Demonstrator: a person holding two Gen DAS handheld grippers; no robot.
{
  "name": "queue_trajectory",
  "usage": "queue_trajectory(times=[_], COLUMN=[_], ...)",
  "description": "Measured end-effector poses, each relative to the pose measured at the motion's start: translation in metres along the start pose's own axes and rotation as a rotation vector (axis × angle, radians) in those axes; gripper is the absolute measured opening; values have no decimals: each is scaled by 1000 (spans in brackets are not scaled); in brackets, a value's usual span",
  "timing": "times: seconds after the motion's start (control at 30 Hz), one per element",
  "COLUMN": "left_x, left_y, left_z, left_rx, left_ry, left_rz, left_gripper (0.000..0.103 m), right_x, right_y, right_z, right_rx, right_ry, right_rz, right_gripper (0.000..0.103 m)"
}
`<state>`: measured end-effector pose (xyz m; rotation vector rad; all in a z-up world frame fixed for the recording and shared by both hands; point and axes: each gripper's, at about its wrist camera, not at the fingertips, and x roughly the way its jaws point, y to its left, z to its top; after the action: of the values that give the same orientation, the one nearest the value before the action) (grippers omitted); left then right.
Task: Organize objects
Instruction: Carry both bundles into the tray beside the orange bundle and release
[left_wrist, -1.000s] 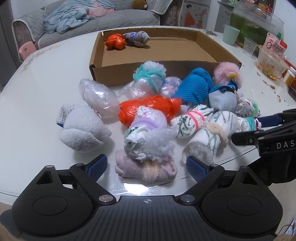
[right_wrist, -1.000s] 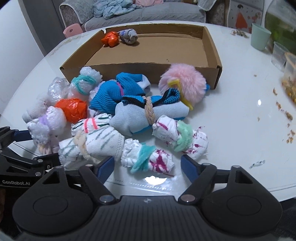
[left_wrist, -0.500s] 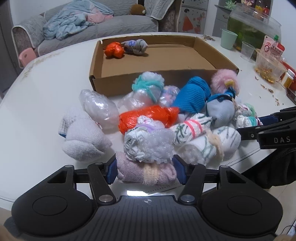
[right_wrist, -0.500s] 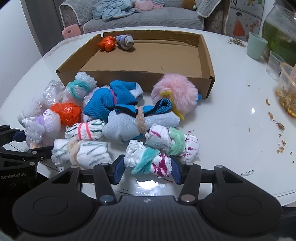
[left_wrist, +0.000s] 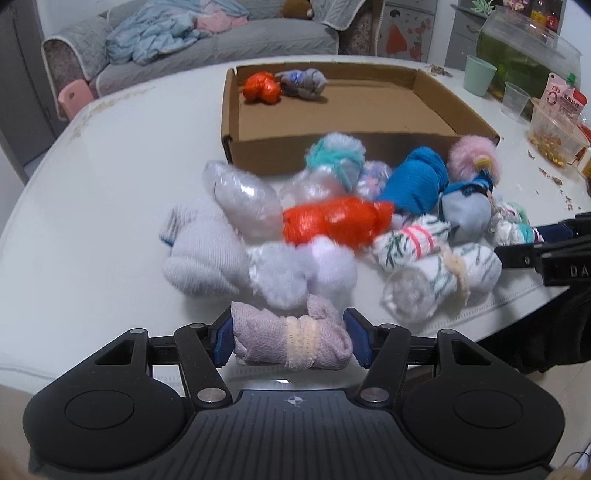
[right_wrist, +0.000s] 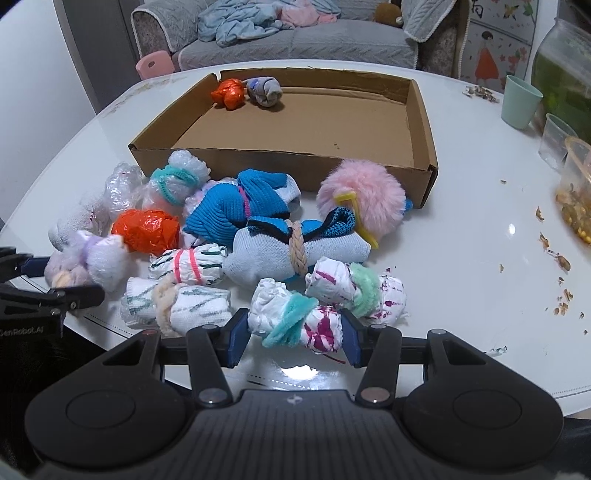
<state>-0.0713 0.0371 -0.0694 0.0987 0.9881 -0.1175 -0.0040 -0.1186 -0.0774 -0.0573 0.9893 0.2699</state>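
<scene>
White table (right_wrist: 461, 229) bears cardboard box (right_wrist: 421, 122) and sock bundles (right_wrist: 255, 210).

Bundle heap (right_wrist: 229, 236) (crowded) before cardboard box (right_wrist: 295, 162); bare floor within.

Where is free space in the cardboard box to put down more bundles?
The brown cardboard box is mostly bare. Only its far left corner is taken, by an orange foil bundle and a grey sock bundle. The white table before the box is crowded; right of the pile lie only crumbs.
</scene>
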Motion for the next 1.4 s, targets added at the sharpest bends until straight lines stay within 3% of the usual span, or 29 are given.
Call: queue_trajectory(times=[0.23,0.4,0.9,1.4], left_x=[-9,-30,-57,-30], left_y=[1,4,27,16], left_z=[0,8,75,147], left_rx=[-1,-7,34,153], left_ry=[-11,-77,-201,-233], left_rz=[-7,-17,26,16], left_gripper=[66,66,66,66], right_x=[-7,-20,-54,-31], right_y=[0,0,1,-2], right_z=[2,10,59,126], right_rx=[-2,-12,-46,-180], right_ry=[-18,-65,-222,-308], right_rz=[9,14,75,130], right_gripper=[47,47,47,47])
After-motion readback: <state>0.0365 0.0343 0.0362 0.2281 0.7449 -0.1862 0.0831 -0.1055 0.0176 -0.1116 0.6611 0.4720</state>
